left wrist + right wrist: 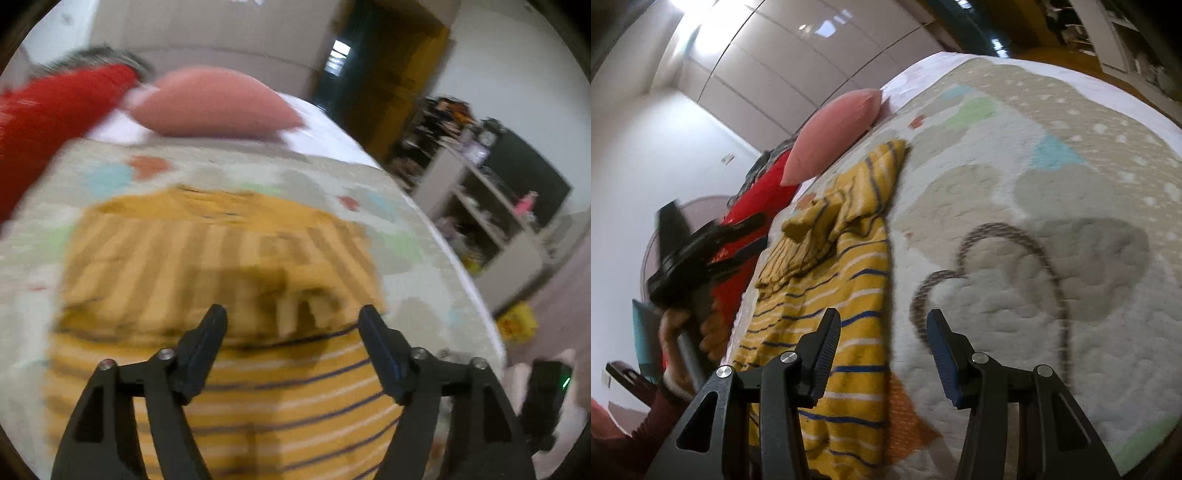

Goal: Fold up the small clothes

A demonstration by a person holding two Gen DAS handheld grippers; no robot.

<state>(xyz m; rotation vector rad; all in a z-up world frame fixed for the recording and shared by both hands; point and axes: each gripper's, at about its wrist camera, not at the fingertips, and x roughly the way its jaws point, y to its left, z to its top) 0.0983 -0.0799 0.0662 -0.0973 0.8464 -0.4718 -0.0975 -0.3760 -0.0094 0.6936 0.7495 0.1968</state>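
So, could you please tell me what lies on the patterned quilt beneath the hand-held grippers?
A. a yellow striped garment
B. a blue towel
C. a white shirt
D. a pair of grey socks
A: the yellow striped garment is spread on the quilt, partly folded over itself.

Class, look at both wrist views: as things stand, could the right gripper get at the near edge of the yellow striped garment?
Probably yes. The right gripper is open and empty, the yellow striped garment lies just beside its left finger, and nothing sits between them on the quilt.
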